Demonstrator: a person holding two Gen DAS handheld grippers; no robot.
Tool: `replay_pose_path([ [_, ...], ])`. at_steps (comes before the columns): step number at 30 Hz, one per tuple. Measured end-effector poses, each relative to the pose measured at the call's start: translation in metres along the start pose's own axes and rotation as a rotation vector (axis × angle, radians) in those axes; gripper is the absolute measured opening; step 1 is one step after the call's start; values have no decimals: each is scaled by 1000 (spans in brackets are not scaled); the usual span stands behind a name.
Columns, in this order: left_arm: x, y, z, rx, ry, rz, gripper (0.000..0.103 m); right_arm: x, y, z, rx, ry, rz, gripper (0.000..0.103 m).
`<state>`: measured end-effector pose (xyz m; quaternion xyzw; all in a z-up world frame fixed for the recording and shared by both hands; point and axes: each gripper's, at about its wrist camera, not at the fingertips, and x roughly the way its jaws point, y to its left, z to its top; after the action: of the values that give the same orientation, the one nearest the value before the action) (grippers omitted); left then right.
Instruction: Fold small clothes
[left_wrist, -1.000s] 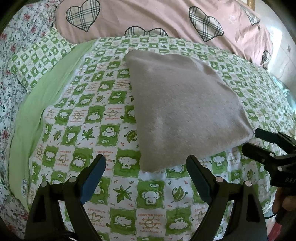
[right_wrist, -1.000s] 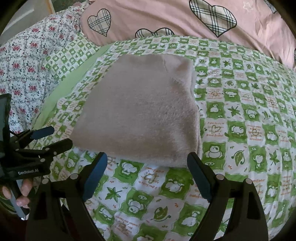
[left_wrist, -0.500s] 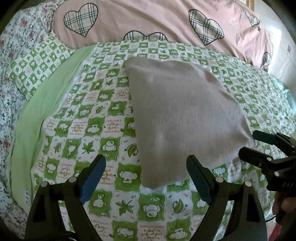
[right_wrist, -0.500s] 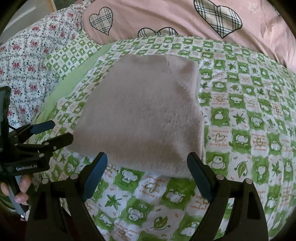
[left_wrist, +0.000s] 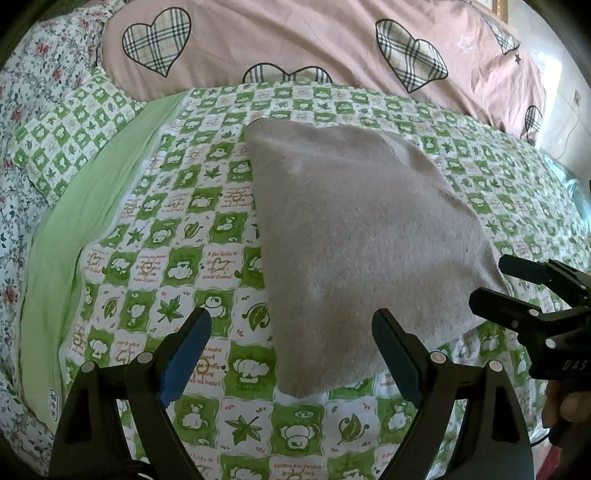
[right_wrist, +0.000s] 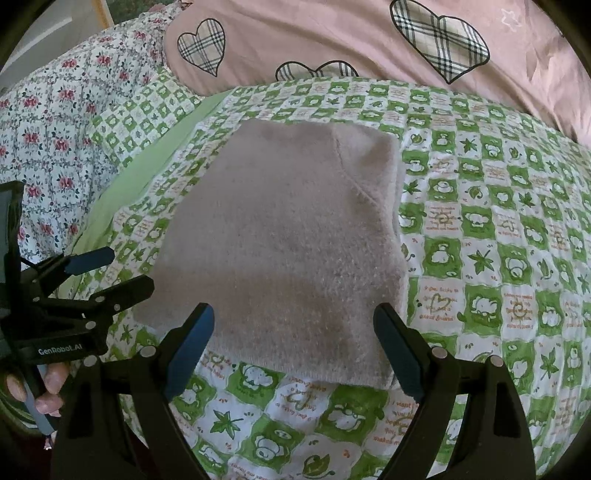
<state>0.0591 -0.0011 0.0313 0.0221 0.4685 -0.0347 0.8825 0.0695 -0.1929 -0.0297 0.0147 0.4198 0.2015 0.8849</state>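
Two fingers of the left gripper (left_wrist: 291, 350) stand apart, empty, before the folded grey cloth (left_wrist: 354, 236) lying flat on the checked bedspread (left_wrist: 177, 229). Right view: right gripper (right_wrist: 293, 349) likewise spread at the cloth's near edge, probably for another fold.

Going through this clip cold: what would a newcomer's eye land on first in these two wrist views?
First, the folded grey-beige fuzzy garment lying flat in the middle of the green-and-white checked bedspread. Next, the pink quilt with plaid hearts bunched behind it. Then the two open grippers, the left gripper and right gripper, each poised at the garment's near edge and touching nothing.
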Motion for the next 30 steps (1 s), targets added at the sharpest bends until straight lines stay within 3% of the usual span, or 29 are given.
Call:
replay_pose_path([
  [30,2,-3,11,7,-13,-8,90,4,-5,12,-18,-7,10,88],
])
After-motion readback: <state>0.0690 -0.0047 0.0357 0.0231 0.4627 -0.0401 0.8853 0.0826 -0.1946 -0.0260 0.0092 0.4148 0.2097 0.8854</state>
